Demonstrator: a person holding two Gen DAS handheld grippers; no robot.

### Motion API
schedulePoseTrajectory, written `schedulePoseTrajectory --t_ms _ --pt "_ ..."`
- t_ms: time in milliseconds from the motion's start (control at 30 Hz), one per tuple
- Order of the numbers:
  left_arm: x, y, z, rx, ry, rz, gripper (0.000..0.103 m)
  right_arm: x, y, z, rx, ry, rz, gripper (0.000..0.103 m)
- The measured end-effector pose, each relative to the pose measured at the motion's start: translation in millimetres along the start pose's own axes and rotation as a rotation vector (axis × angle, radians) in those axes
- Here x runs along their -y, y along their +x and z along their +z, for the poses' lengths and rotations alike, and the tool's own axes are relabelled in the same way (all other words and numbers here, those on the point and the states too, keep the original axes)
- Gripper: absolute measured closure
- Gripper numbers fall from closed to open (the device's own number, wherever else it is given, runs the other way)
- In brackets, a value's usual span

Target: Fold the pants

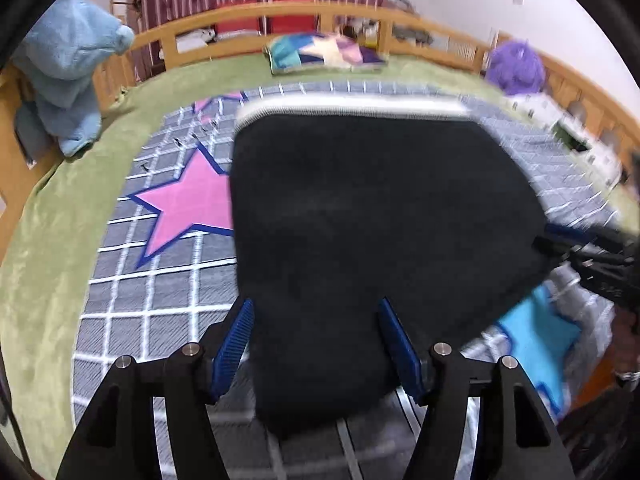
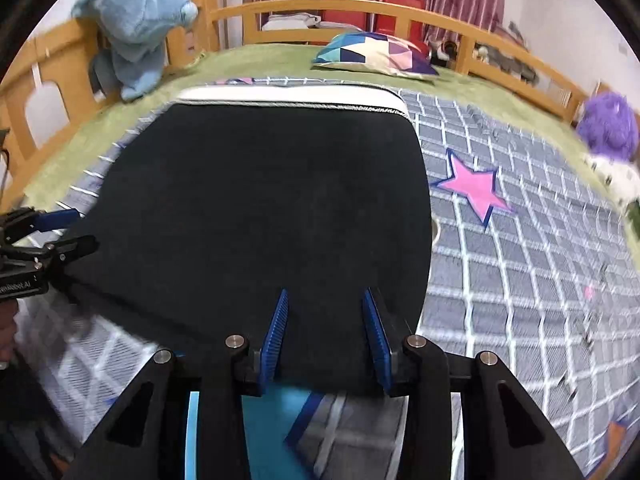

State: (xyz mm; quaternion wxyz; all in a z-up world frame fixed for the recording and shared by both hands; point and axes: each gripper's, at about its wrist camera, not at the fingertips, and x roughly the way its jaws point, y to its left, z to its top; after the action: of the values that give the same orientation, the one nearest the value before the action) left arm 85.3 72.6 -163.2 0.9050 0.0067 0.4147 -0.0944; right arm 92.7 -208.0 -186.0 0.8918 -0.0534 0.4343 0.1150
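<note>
While both sets of jaws stand well apart, with the near hem of the black pants [image 1: 372, 216] lying between their blue pads, neither one pinches the cloth. At the bottom centre of its own view the left gripper [image 1: 316, 344] straddles a narrow tongue of the dark fabric; the right gripper [image 2: 325, 336] likewise brackets the garment's near edge at the bottom centre of the right wrist view, close to the right-hand corner of that edge. From that camera the left gripper [image 2: 60, 232] also shows at the left edge of the frame, touching the pants' side.

Spread flat, the pants fill the middle of both frames as a broad, already doubled-over slab. Its long axis runs from the bottom of the frame toward the top, where the white waistband [image 2: 292, 96] lies across the far end. Underneath is a grey checked quilt [image 2: 520, 248] with a pink star [image 1: 188, 200] on it, over a green bed cover [image 1: 44, 240]. Farther back, a patchwork pillow [image 2: 376, 54] rests near the wooden bed rail [image 1: 248, 20]; a blue plush toy [image 2: 136, 24] is at upper left, a purple fluffy thing [image 2: 608, 124] at the right.
</note>
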Motion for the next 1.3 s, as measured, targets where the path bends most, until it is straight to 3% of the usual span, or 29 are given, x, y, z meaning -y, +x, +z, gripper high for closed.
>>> schedulePoseTrajectory --t_ms 133,300,433,500,533,567,633,700,800,933,1000,1033,1100,1200,1300 --pt "-20.8 -29.3 -33.9 0.044 -0.080 -0.076 0.036 9.2 -19.7 -5.1 0.018 0.090 0.040 0.064" --pt "-12.3 -12.8 -61.5 -0.051 -0.022 -0.027 0.036 14.2 -27.5 1.5 0.057 0.145 0.025 0.058" --pt "0.6 6.2 -56.5 -0.058 0.046 0.049 0.036 24.5 -11.7 -3.6 0.002 0.195 0.017 0.056" --pt "3.5 17.1 -51.3 -0.046 0.073 0.105 0.049 29.2 -2.8 -7.8 -0.024 0.206 0.015 0.056" --pt "-1.1 18.4 -46.0 -0.026 0.059 0.081 0.066 30.1 1.0 -8.9 -0.030 0.204 0.005 0.056" --pt "-8.3 17.5 -42.5 -0.014 0.011 0.051 0.070 30.5 3.9 -9.8 -0.033 0.200 -0.002 0.056" --pt "-27.6 19.1 -40.4 -0.014 -0.108 0.000 0.071 32.5 6.3 -10.6 -0.032 0.210 0.010 0.056" --pt "-31.8 15.2 -45.1 0.009 -0.133 -0.015 0.071 33.1 7.7 -11.5 -0.037 0.217 0.021 0.056" --pt "-24.5 -2.1 -56.2 0.045 -0.103 -0.051 0.070 31.6 9.5 -12.7 -0.044 0.198 0.012 0.056" --pt "-23.3 -10.3 -60.1 0.063 -0.105 -0.034 0.069 36.2 10.4 -13.5 -0.059 0.219 0.035 0.056" --pt "-24.6 -6.3 -54.3 0.084 -0.128 -0.032 0.078 37.5 12.5 -12.6 -0.065 0.231 0.041 0.057" --pt "-26.2 -0.3 -47.7 0.078 -0.138 -0.014 0.085 36.4 13.6 -12.3 -0.067 0.227 0.038 0.059" --pt "-30.0 9.3 -46.0 0.055 -0.168 0.012 0.086 32.3 15.5 -12.1 -0.070 0.206 0.020 0.060" --pt "-34.5 14.8 -54.9 0.001 -0.196 -0.017 0.084 29.5 14.9 -12.2 -0.071 0.186 0.007 0.061" --pt "-36.0 -8.8 -57.0 -0.018 -0.179 -0.063 0.083 33.0 8.3 -11.2 -0.062 0.174 0.028 0.061"
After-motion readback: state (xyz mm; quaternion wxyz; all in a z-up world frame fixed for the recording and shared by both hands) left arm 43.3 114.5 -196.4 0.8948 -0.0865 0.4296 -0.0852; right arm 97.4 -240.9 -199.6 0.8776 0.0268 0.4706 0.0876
